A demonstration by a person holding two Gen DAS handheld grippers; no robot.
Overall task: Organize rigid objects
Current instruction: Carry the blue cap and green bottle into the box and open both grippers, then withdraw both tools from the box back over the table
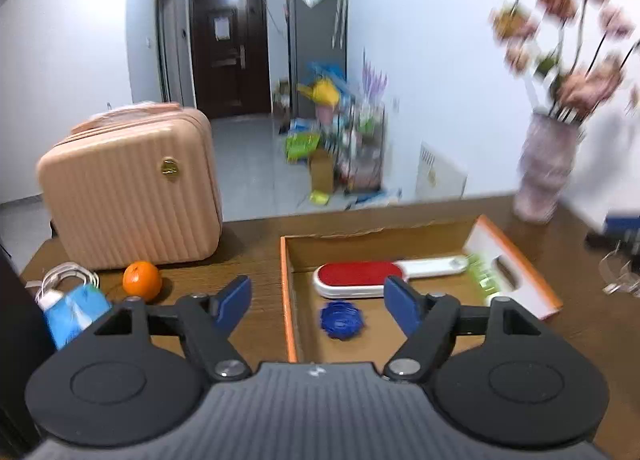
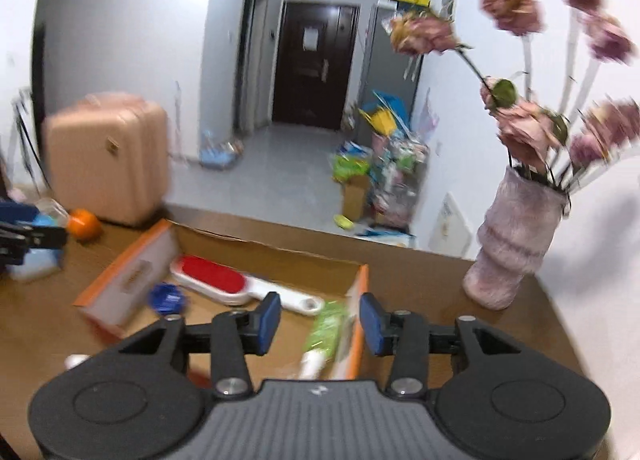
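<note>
Both grippers hang over the brown bench with their blue fingers spread wide and nothing between them. The left gripper sits above the near left wall of the orange-edged cardboard box, while the right gripper hovers by the box's right wall. Inside the box lie a red-and-white lint brush, a small blue round object just in front of it, and a green-and-white packet against the right wall. To the left of the box, on the bench, an orange rests just in front of a pink ribbed case, with a blue packet and a coiled white cable nearby. A pale fuzzy vase of pink flowers stands at the far right corner.
</note>
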